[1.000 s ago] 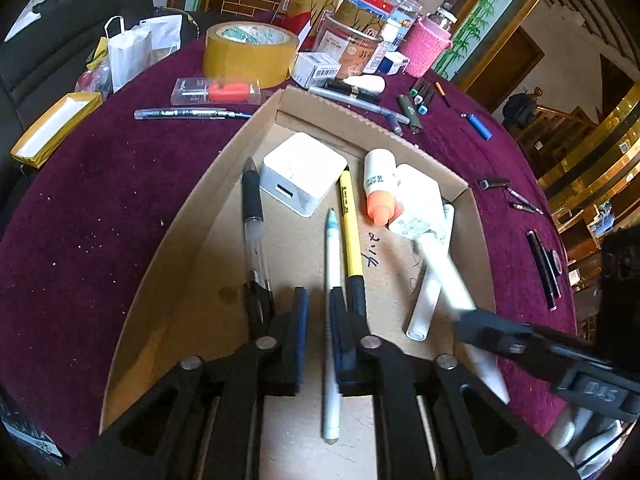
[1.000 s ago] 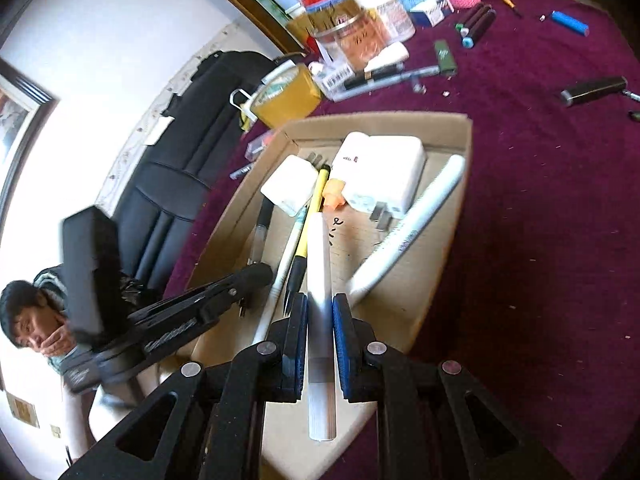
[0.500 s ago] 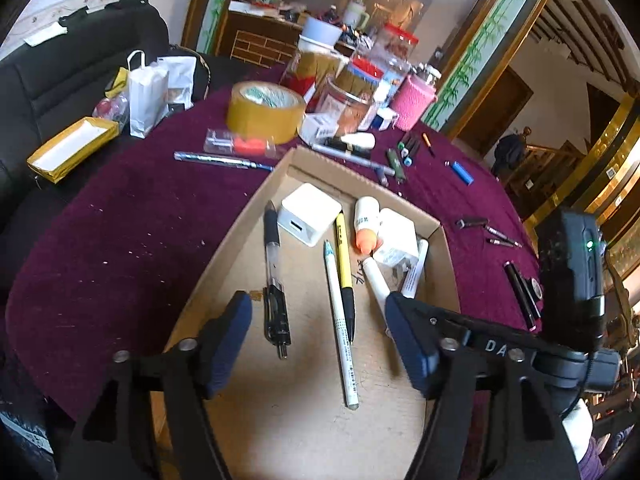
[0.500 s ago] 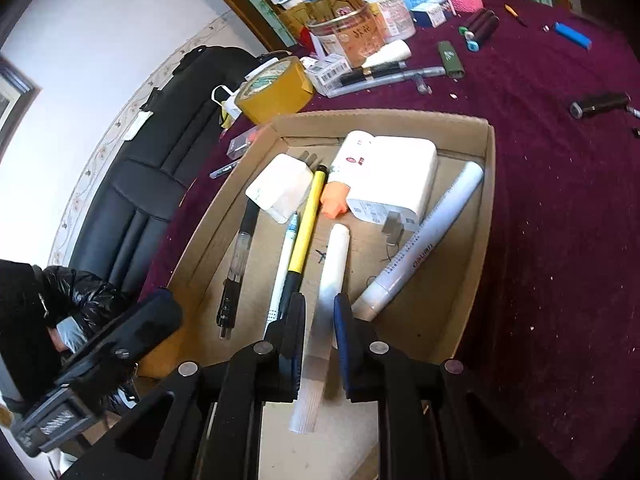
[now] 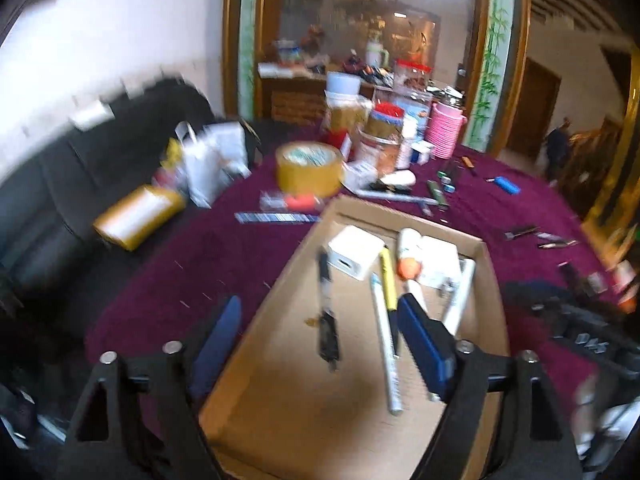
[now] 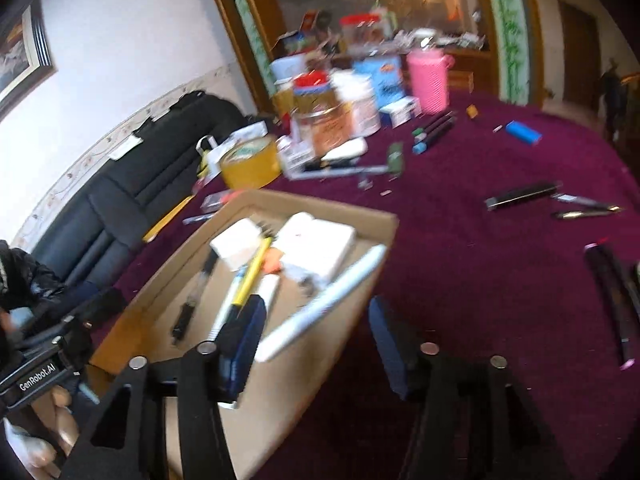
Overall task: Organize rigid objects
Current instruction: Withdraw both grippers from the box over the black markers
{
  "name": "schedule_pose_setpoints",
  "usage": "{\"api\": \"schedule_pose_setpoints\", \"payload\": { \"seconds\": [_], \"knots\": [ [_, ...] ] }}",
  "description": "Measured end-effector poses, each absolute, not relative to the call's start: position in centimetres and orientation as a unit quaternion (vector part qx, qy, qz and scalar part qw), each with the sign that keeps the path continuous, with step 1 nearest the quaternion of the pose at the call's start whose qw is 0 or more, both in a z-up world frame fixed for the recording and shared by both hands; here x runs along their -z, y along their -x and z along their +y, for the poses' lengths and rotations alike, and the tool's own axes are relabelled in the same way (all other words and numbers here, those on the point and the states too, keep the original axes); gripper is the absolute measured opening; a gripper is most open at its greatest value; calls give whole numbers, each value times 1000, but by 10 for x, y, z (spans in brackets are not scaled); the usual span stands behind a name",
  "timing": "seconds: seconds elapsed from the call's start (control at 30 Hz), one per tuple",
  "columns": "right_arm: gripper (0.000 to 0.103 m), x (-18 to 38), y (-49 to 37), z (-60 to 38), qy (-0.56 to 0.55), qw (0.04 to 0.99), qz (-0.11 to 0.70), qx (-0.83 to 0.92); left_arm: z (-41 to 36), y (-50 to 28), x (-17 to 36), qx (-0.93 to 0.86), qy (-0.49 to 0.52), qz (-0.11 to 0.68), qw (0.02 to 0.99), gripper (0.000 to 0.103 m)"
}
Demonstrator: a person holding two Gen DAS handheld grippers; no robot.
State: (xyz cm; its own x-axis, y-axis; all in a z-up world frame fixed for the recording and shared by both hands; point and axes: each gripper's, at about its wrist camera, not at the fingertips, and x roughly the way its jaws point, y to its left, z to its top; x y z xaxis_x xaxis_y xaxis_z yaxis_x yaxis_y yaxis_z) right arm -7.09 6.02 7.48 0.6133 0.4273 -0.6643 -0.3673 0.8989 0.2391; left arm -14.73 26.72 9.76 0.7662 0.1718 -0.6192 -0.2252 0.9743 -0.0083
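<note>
A cardboard tray (image 5: 492, 280) on the purple cloth holds a black pen (image 5: 326, 308), a white pen (image 5: 384, 344), a yellow pen (image 5: 388, 276), a white charger cube (image 5: 354, 256) and a white marker (image 5: 460, 300). My left gripper (image 5: 320, 344) hovers above the tray's near end, its jaws opening and gripping nothing. In the right wrist view, my right gripper (image 6: 316, 344) hangs over the tray's right rim (image 6: 384, 240), its jaws also opening. The short white stick (image 6: 269, 286) and the white marker (image 6: 324, 304) lie loose below it.
A tape roll (image 5: 310, 168), jars and a pink cup (image 5: 444, 136) crowd the table's far side. A blue lighter (image 6: 522, 132) and dark pens (image 6: 520, 196) lie on the cloth to the right. A black sofa (image 5: 60, 200) stands on the left.
The left gripper let go of the white pen and the right gripper let go of the white stick. Both jaws spread wide, and both grippers rose and tilted up.
</note>
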Motion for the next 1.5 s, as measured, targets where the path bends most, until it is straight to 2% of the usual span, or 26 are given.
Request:
{"api": "schedule_pose_setpoints", "payload": {
  "seconds": [0.2,0.77,1.5],
  "knots": [
    [71,-73,84,17,-44,917,350,-185,223,147,-106,-119,-41,299,946,91],
    [70,-53,95,-113,-91,926,353,-96,74,139,-91,14,-155,340,927,91],
    [71,-54,66,-225,-153,923,352,-25,14,107,-53,63,-182,398,897,91]
  ]
}}
